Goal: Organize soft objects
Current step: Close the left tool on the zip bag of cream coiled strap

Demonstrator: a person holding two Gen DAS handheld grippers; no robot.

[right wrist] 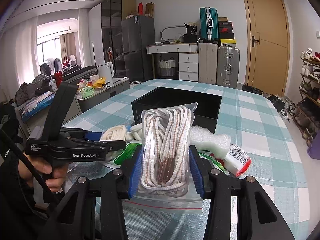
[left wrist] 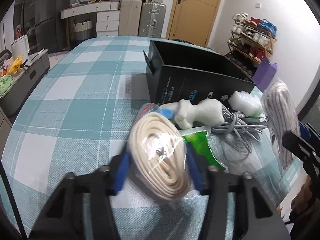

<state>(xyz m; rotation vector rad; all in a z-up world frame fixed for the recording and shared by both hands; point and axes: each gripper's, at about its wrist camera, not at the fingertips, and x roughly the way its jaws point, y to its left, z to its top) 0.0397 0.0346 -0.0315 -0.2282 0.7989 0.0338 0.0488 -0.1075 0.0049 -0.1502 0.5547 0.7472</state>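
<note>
My left gripper (left wrist: 158, 160) is shut on a bagged coil of cream cord (left wrist: 160, 156), just above the checked tablecloth; the coil also shows in the right wrist view (right wrist: 116, 133). My right gripper (right wrist: 166, 162) is shut on a clear zip bag of white-and-brown striped rope (right wrist: 167, 140), held upright; that bag shows at the right of the left wrist view (left wrist: 280, 120). An open black box (left wrist: 192, 76) stands behind the pile and also shows in the right wrist view (right wrist: 178, 104). White foam pieces (left wrist: 200, 113), a grey cable bundle (left wrist: 238, 126) and a green packet (left wrist: 200, 148) lie in front of it.
The table with the teal checked cloth (left wrist: 80, 92) stretches left and back. A red-and-white packet (right wrist: 239, 160) lies at the right of the pile. A shoe rack (left wrist: 252, 40) and a purple bag (left wrist: 266, 74) stand past the table's right edge.
</note>
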